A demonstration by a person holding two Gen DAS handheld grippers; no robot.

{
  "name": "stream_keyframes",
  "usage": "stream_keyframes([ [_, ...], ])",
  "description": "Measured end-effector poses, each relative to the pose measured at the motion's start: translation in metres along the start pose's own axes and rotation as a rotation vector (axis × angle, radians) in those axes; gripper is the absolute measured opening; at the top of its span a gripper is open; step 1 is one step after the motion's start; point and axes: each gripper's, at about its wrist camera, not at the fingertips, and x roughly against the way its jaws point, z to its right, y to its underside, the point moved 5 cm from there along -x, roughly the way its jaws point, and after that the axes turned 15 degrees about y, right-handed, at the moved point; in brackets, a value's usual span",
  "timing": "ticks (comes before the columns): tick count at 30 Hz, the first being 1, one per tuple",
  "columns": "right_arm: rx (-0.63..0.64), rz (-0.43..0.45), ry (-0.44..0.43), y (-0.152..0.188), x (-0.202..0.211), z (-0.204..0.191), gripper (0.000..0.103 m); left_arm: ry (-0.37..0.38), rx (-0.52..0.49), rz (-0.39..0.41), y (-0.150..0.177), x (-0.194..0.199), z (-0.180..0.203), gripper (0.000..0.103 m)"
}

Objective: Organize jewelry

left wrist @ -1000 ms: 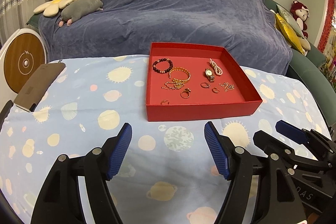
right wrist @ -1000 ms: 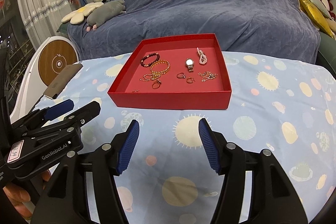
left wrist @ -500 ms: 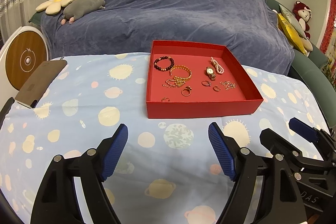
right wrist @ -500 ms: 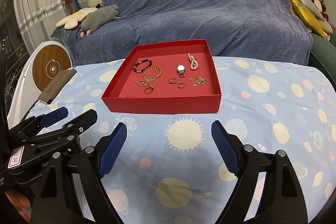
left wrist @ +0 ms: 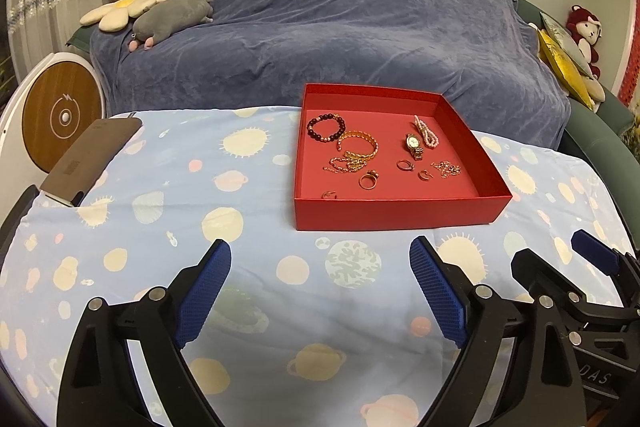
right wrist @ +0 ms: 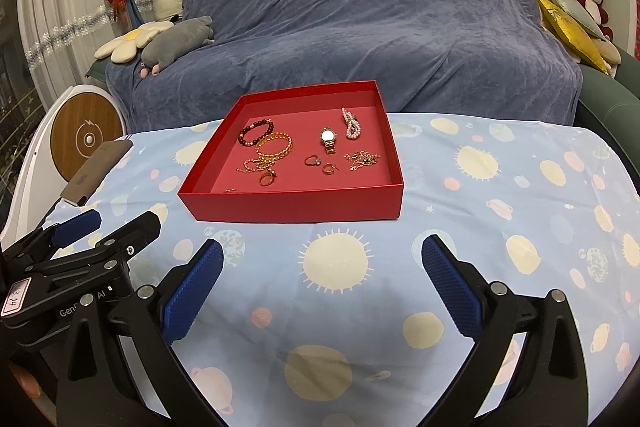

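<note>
1. We've got both grippers hovering over the planet-print tablecloth, short of the red tray. Left gripper has its fingers spread wide with nothing between them, and the right gripper is the same.
2. All the jewelry sits inside the tray: dark bead bracelet, gold bangle touching a gold chain, watch, pearl strand, a few rings, and a thin tangled chain.
3. Handling guess: everything's light. The bangle looks stiff, so pinch across its band. Chains are floppy and snaggy, so grab a bunched bit. Rings are tiny and probably slippery against the tray floor.
</note>
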Motion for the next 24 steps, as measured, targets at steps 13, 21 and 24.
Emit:
stream_keyframes([
  [13,-0.012,0.004,0.003,0.0016,0.0014,0.0021,0.098,-0.009,-0.008,0.006,0.0022,0.0014,0.0003,0.09],
  [21,-0.011,0.005,0.002,0.0019,0.0019,0.0008,0.098,-0.023,-0.018,0.013,0.0017,0.0029,0.001,0.09],
  [24,-0.01,0.005,0.002,0.0019,0.0017,0.0009,0.098,-0.028,-0.02,0.014,0.0013,0.0037,0.0011,0.09],
])
